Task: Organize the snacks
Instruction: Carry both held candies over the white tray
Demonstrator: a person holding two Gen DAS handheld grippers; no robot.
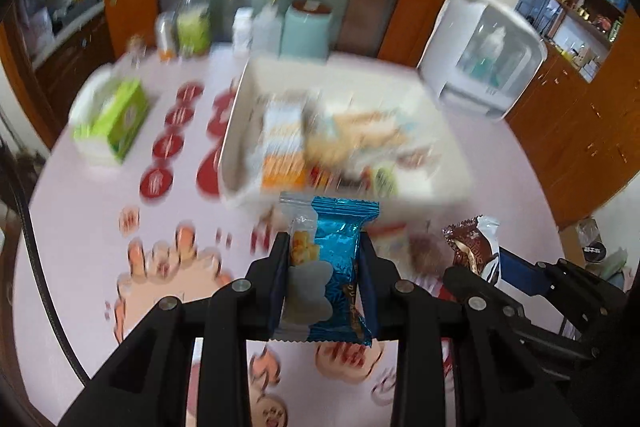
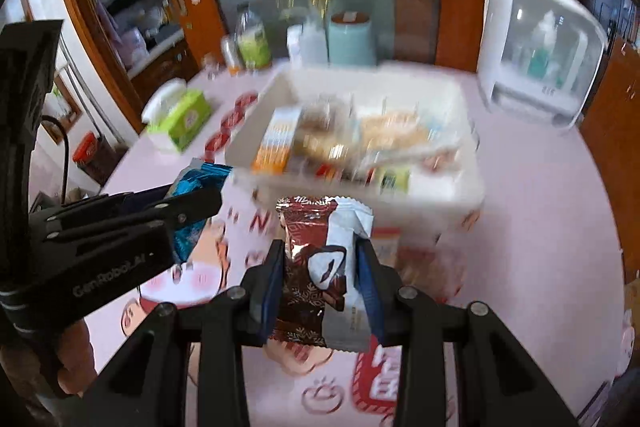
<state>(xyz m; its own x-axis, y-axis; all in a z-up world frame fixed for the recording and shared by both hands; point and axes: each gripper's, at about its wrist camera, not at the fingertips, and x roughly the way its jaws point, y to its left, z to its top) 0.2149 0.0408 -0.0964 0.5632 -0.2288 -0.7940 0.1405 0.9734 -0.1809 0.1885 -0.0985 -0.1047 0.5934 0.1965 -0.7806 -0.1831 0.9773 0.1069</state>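
The left claw pinches a crinkly blue foil snack packet and the right claw a brown-and-white wrapped chocolate bar, both carried clear of the pink patterned counter (presumably for dropping) toward the white rectangular plastic snack bin just ahead.

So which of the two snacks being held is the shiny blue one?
The blue snack packet, clamped in the left tongs. The right tongs hold the brown and white chocolate packet instead.

Blue foil snack packet — brown-and-white wrapper — white bin.
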